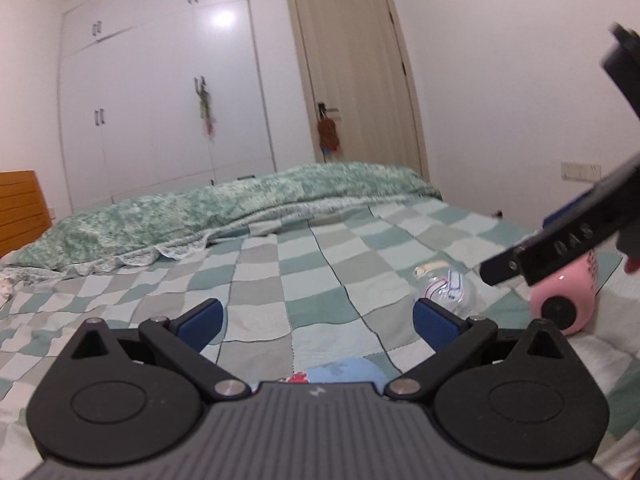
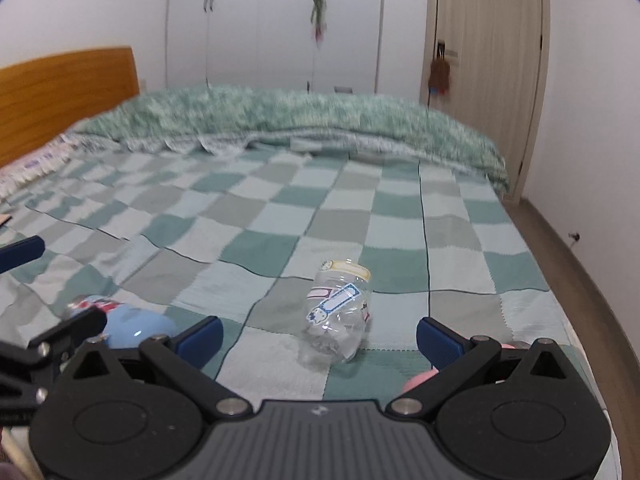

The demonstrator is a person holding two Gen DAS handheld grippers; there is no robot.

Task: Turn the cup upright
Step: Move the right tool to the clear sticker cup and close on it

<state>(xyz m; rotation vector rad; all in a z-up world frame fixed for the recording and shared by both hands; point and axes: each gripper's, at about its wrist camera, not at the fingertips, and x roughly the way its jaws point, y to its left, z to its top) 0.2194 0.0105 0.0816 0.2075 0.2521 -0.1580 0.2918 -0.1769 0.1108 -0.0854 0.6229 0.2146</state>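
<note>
1. Left gripper [image 1: 316, 322]: blue-padded fingers [image 1: 200, 320] standing spread, gripping nothing, hovering over the checked green bedspread [image 1: 280, 260].
2. Right gripper [image 2: 318, 338]: fingers [image 2: 438, 342] likewise spread, empty.
3. Clear plastic cup with cartoon stickers [image 2: 338, 312] lying on its side on the bedspread, just ahead of the right fingers.
4. Pink rounded cup [image 1: 564, 300] and pale blue rounded cup [image 2: 132, 328] lying nearby.

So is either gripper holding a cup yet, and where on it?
No. The left gripper and right gripper are both open and hold nothing; the clear cup lies untouched on the bed.
</note>
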